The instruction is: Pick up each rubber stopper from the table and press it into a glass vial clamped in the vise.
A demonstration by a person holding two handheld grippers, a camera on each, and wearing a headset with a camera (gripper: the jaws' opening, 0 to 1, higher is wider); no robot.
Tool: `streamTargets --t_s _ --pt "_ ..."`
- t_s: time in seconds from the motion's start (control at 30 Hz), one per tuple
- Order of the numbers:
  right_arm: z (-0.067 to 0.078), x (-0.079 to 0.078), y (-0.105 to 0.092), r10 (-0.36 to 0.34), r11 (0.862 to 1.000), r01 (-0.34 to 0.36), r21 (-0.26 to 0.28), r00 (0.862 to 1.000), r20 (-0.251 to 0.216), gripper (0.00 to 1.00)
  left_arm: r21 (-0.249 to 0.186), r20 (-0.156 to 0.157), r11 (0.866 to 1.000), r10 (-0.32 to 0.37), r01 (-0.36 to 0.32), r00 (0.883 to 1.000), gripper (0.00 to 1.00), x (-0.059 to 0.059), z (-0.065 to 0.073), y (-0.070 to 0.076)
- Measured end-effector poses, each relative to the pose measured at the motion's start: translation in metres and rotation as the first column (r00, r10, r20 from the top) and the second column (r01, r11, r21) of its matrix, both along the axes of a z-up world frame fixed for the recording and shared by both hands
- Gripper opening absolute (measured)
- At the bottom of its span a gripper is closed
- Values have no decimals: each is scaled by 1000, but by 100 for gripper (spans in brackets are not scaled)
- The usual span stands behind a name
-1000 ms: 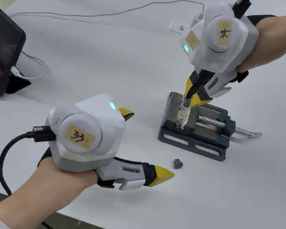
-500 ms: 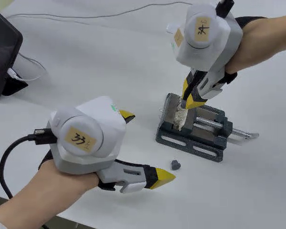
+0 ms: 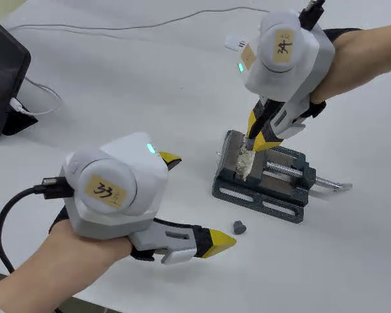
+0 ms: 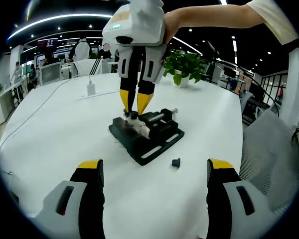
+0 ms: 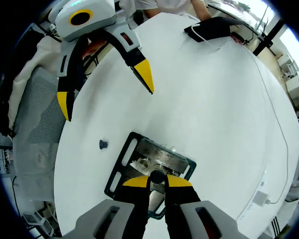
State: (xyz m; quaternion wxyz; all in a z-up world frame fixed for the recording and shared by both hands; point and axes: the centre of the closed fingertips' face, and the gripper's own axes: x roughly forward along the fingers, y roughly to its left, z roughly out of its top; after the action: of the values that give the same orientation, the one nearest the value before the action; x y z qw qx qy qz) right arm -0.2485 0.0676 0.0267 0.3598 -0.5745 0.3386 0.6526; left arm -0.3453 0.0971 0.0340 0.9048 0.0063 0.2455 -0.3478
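Pressing a stopper into the clamped vial, another left on the desk [image 3: 150, 98]
Nearest, the left gripper [image 3: 197, 199] has its jaws wide and empty, with the loose stopper [image 3: 239, 227] on the desk at two o'clock from their lower tip in the head view; beyond, the vise [image 3: 260, 192] clamps the vial [image 3: 246, 163], and the right gripper [image 3: 255, 145] has narrow jaws pinching the held stopper [image 5: 157, 177] at its mouth, so next is probably a straight downward press

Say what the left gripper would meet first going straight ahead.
Probably the black metal vise; the small dark rubber stopper lies nearer, off toward one jaw of the left gripper. Depth unclear.
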Motion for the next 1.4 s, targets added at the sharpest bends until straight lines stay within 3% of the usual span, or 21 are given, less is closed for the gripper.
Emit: streamTargets --t_s 0.53,0.67,0.83,1.13,1.4 --pt "0 0 -1 19 1000 -19 15 1000 -3 10 1 -9 1000 -7 7 1000 83 -1 -2 -1" --pt "6 0 0 8 999 -8 36 1000 3 12 0 -9 1000 -9 9 1000 83 -1 -2 -2" --pt "15 -1 -1 -43 997 46 65 998 -48 10 3 -7 1000 -9 9 1000 83 1 -1 0" --pt "15 -3 -1 -91 991 97 88 993 -79 1 6 -6 1000 -12 12 1000 83 3 0 1" --pt "10 -6 0 -86 992 93 91 993 -81 0 7 -18 1000 -19 19 1000 83 0 -4 0"
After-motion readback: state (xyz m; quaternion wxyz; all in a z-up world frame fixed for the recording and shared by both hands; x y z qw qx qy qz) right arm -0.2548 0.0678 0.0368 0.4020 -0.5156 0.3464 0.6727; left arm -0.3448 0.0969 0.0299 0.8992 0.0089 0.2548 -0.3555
